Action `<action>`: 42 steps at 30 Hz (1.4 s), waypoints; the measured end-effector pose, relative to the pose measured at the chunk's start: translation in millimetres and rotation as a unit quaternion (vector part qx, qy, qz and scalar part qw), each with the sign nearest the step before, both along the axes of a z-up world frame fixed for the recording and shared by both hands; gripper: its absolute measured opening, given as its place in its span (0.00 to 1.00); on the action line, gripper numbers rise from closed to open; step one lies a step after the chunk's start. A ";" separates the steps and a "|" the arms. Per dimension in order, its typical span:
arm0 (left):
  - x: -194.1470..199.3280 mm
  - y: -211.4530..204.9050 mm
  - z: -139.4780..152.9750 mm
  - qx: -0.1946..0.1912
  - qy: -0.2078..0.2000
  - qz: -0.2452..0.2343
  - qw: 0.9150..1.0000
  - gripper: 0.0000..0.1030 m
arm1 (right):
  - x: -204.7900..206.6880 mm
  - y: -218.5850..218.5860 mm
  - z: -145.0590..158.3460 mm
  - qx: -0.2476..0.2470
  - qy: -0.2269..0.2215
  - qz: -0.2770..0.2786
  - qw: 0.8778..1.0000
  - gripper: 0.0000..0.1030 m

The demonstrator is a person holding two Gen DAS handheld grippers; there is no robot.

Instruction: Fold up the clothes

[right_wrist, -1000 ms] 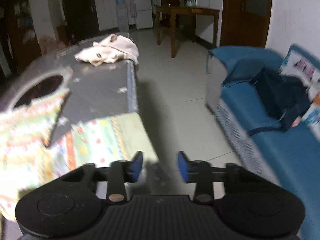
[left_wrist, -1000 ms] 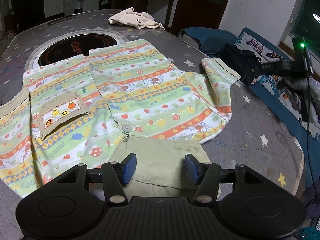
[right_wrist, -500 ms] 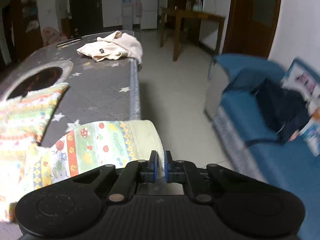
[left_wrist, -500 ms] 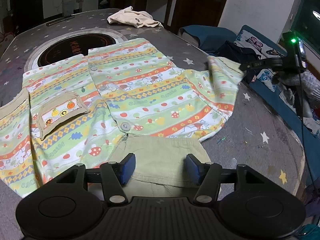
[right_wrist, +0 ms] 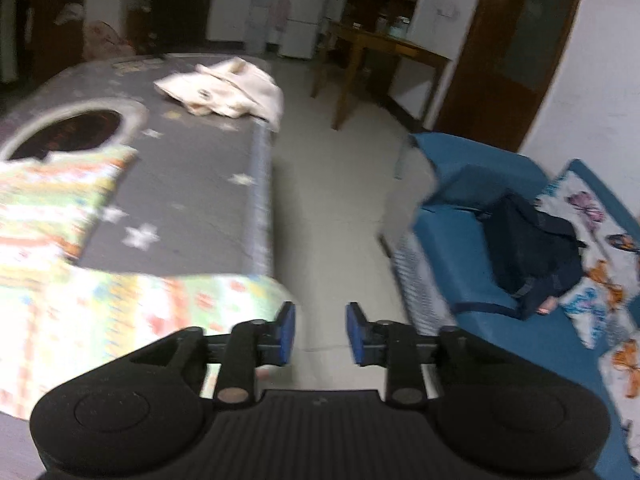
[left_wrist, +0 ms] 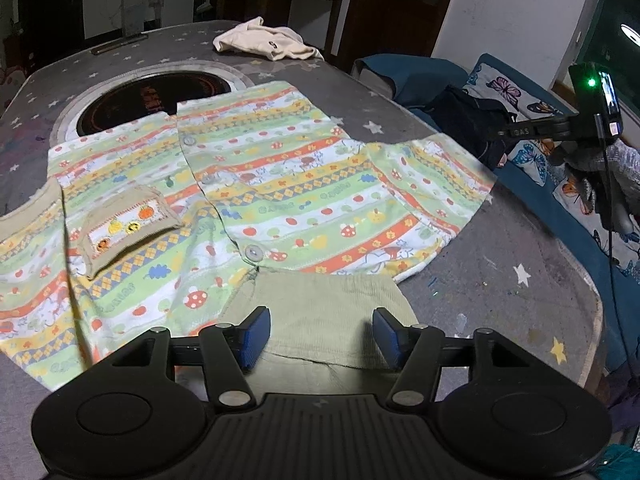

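A striped, fruit-print child's shirt (left_wrist: 280, 184) lies spread, front up, on the grey star-print table (left_wrist: 500, 264). Its plain green collar (left_wrist: 320, 304) lies right in front of my left gripper (left_wrist: 322, 338), which is open and empty just above it. The shirt's right sleeve (left_wrist: 432, 184) is stretched out flat toward the table edge. In the right wrist view the sleeve end (right_wrist: 208, 304) lies at the table edge, just left of my right gripper (right_wrist: 320, 334), which is open and empty. The right gripper also shows in the left wrist view (left_wrist: 576, 128), beyond the sleeve.
A crumpled cream garment (left_wrist: 268, 42) lies at the table's far end, also in the right wrist view (right_wrist: 224, 88). A round dark inset (left_wrist: 152, 92) sits in the tabletop. A blue sofa (right_wrist: 480, 264) with a dark bag (right_wrist: 532, 248) stands right of the table, across a strip of floor.
My right gripper shut on the sleeve end, pulled it outward flat, then opened and let it go. The left gripper has stayed open over the collar.
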State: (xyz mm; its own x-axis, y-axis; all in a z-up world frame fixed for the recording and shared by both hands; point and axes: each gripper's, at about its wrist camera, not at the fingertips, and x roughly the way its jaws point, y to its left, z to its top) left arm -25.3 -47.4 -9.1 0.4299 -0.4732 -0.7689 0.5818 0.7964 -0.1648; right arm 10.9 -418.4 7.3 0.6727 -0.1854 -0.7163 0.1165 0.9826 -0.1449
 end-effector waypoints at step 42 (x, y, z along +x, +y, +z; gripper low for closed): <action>149.1 129.4 -3.7 0.024 -0.021 0.288 0.957 0.04 | 20.2 70.9 -32.2 0.038 0.021 0.076 0.996 0.58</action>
